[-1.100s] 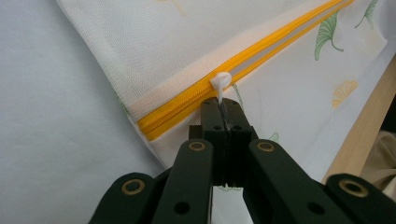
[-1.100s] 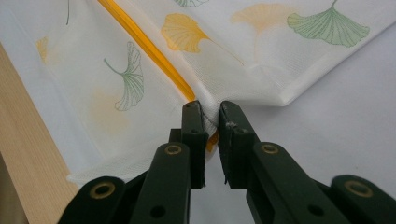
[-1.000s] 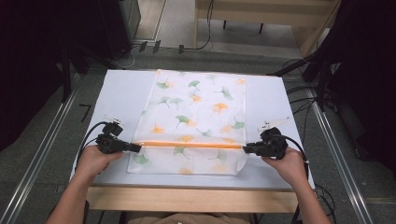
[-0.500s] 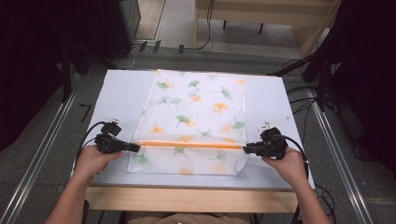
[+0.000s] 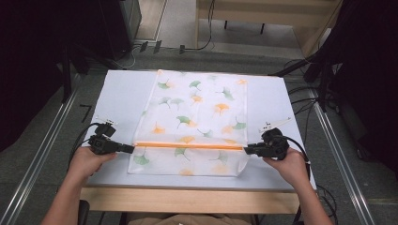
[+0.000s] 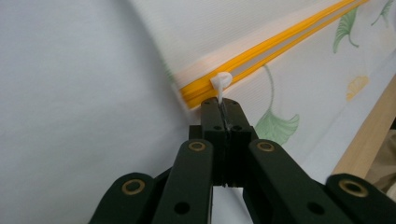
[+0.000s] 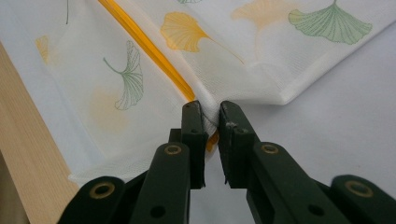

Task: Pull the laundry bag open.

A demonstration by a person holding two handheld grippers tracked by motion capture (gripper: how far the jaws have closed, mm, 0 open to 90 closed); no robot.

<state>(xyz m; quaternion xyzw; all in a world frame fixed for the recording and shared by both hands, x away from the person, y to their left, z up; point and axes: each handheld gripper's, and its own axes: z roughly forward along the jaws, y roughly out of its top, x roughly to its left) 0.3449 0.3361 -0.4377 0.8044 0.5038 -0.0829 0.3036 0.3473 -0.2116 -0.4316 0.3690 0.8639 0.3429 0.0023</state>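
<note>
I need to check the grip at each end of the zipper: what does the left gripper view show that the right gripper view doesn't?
Left gripper view: the left gripper is shut on the white zipper pull at the end of the orange zipper.

Right gripper view: the right gripper pinches the bag's bunched fabric edge at the zipper's other end, and the bag's folded corner shows.

Both: the ginkgo-leaf mesh bag, the orange zipper, the white table top and its wooden edge.

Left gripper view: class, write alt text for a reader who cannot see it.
The left gripper is shut on the white zipper pull at the end of an orange zipper on a white mesh bag printed with ginkgo leaves, lying on a pale table.
</note>
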